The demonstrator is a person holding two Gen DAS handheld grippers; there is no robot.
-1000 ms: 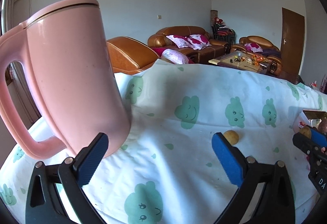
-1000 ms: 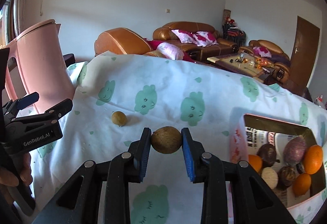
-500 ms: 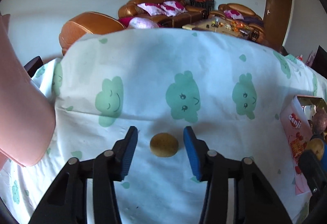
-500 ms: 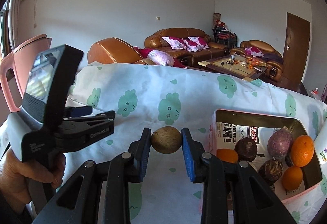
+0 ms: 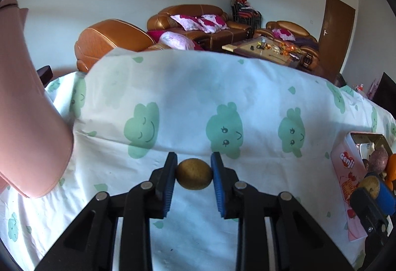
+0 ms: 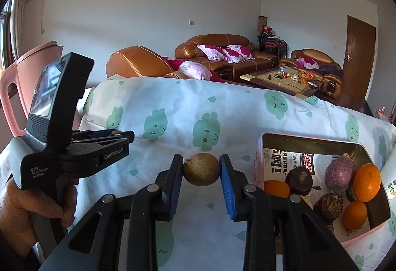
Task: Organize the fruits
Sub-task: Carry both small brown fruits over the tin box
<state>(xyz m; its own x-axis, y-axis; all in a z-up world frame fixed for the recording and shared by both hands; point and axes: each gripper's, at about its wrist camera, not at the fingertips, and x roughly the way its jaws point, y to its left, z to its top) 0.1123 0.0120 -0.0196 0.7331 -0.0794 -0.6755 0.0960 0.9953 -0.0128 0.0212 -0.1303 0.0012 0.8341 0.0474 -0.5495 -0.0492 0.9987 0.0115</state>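
1. Fruits were the concern: the left gripper had its jaws closed on a small yellow-brown fruit, and the right gripper pinched a round brown fruit just left of the pink box.
2. Both were round and held only at the pad tips, so either could have squirted out and rolled over the cloth-covered worktop.
3. Oranges and dark fruits crowded the box's right side; its left side stayed freer.
4. Left of the box lay open cloth; the pink kettle stood well beyond.
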